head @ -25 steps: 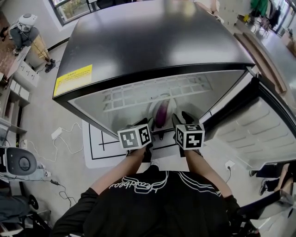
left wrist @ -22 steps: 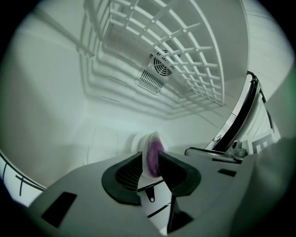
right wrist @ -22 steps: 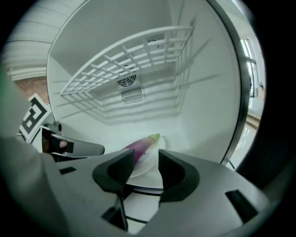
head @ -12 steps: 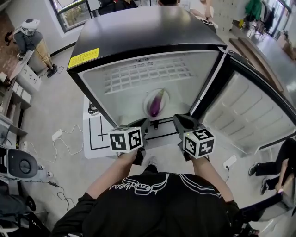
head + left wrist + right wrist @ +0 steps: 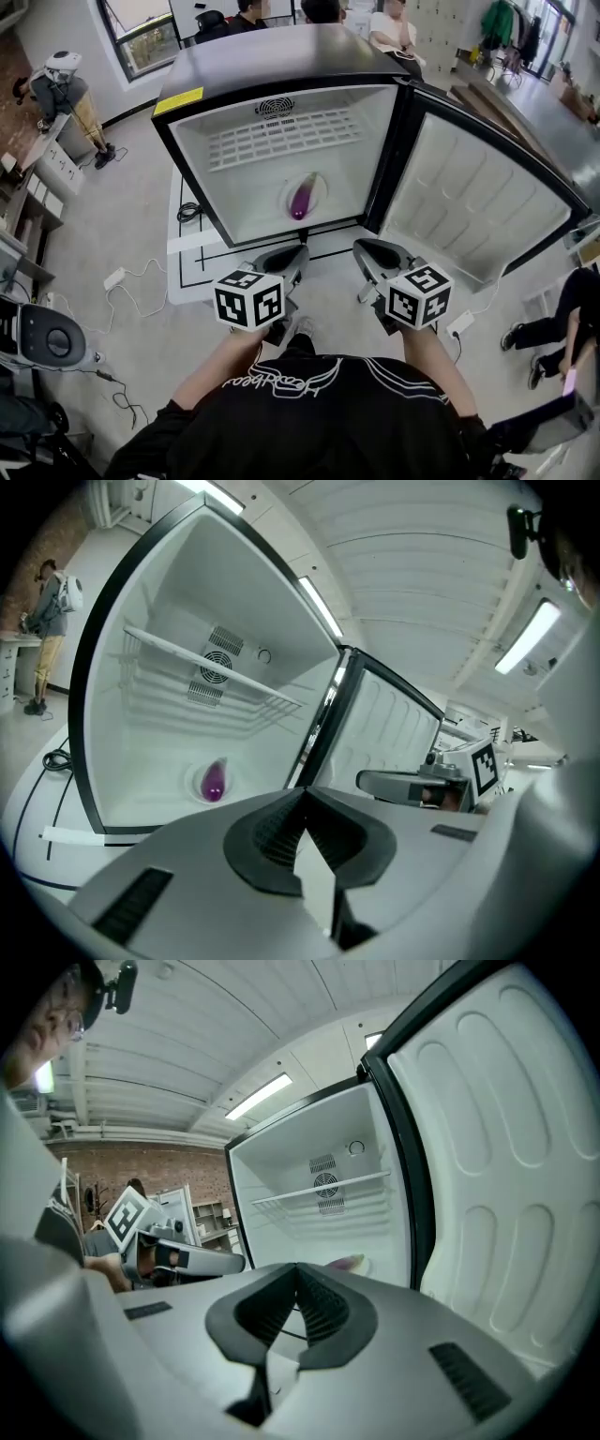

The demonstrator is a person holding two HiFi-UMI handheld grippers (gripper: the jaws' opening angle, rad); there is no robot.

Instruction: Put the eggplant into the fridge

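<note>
Eggplant (image 5: 301, 199) lies in fridge (image 5: 228, 192), well beyond both empty, pressed-together hand-held grippers (image 5: 301, 252) (image 5: 359, 247).

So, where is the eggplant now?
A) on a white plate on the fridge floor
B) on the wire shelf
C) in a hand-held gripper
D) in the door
A: the eggplant lies on the white plate on the floor of the fridge, below the wire shelf.

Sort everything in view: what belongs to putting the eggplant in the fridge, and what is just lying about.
Job: eggplant on white dish; fridge; its open door; left tool, right tool, both shut, empty.
Lying about: power strip; marked floor mat.
</note>
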